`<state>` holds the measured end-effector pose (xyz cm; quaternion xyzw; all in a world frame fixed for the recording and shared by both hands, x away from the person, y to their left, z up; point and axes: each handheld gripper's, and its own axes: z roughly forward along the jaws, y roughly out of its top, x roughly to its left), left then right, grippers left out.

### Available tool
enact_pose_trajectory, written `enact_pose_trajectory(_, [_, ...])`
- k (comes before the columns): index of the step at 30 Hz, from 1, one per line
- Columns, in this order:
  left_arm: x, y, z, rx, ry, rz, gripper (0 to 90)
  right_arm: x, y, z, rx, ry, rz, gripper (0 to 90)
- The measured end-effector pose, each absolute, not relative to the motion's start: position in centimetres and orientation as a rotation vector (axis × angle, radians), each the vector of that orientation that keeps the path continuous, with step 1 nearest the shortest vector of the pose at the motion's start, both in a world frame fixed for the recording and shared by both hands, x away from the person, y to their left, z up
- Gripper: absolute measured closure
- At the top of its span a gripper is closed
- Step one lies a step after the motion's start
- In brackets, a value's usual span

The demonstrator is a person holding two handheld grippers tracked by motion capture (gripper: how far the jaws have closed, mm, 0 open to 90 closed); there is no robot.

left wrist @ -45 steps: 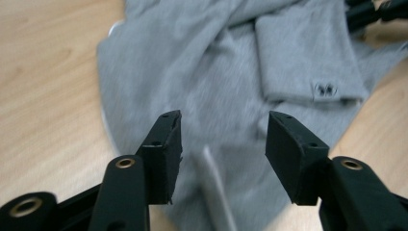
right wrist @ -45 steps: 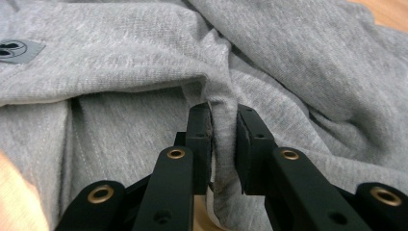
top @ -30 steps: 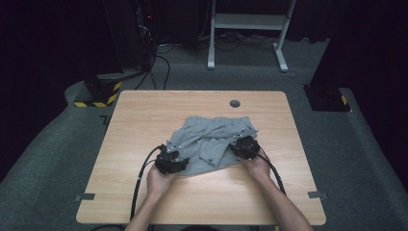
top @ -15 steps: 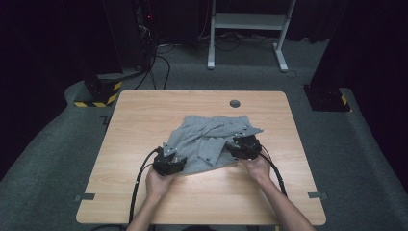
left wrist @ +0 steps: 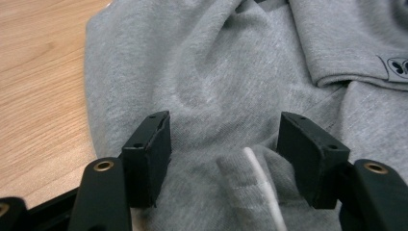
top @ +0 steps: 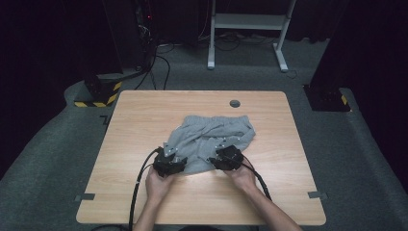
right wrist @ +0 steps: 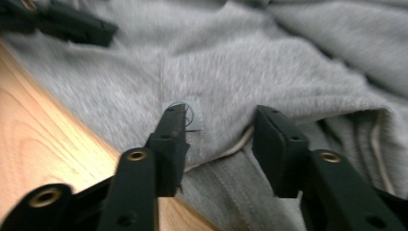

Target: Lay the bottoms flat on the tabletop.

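At the centre of the wooden table (top: 144, 120), a rumpled pair of grey shorts (top: 211, 137) lies with its near hem under your two grippers, the waistband toward the top of the high view. Your left gripper (top: 169, 161) sits at the lower left corner of the cloth, your right gripper (top: 226, 156) at the lower middle of it, the two near each other along the same edge, your hands (top: 159, 182) coming up from the bottom of the frame.

Seen along your left gripper (left wrist: 223, 154), the jaws stand partly apart and have just been opening; grey fabric and a white drawstring (left wrist: 262, 185) lie in the gap at lower centre, but the pads do not press on either. Bare table shows at the left of that frame, the shorts (left wrist: 231, 72) spread across the rest.

Seen along your right gripper (right wrist: 221, 144), the jaws stand about half apart and have just been closing a little. A fold of the shorts (right wrist: 269, 72) with a pale cord at its edge lies between them; the left jaw tip rests against a small patch on the cloth, the right jaw stands clear of it, so nothing is clamped. Your left gripper's black jaws (right wrist: 72, 24) show at the upper left of that frame, on the same cloth
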<state>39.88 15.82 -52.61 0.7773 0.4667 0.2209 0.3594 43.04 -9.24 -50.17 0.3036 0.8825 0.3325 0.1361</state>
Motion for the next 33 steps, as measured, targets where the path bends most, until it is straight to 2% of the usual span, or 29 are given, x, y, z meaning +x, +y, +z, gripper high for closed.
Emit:
enact_pose_trajectory(2, [39.9,15.8,-52.6,2.004,1.203,0.567,36.8,43.2,-9.1,-50.6,0.863,2.576,0.925,64.0])
enact_pose_trajectory(5, [39.9,15.8,-52.6,2.001,1.206,0.565,36.8,43.2,-9.2,-50.4,0.868,2.594,0.923,77.5])
enact_pose_trajectory(8, [39.9,15.8,-52.6,2.001,1.207,0.561,36.5,43.1,-9.6,-50.0,0.842,2.593,0.941,84.0])
enact_pose_trajectory(20, [39.9,15.8,-52.6,2.002,1.205,0.561,36.0,42.1,-11.7,-48.0,0.812,2.557,0.975,85.4])
enact_pose_trajectory(24, [39.9,15.9,-52.6,2.004,1.205,0.556,35.9,41.8,-12.9,-47.4,0.818,2.535,0.966,88.3])
enact_pose_trajectory(33, [40.0,15.9,-52.6,2.002,1.206,0.557,35.9,41.4,-16.7,-47.0,0.923,2.477,0.954,88.7])
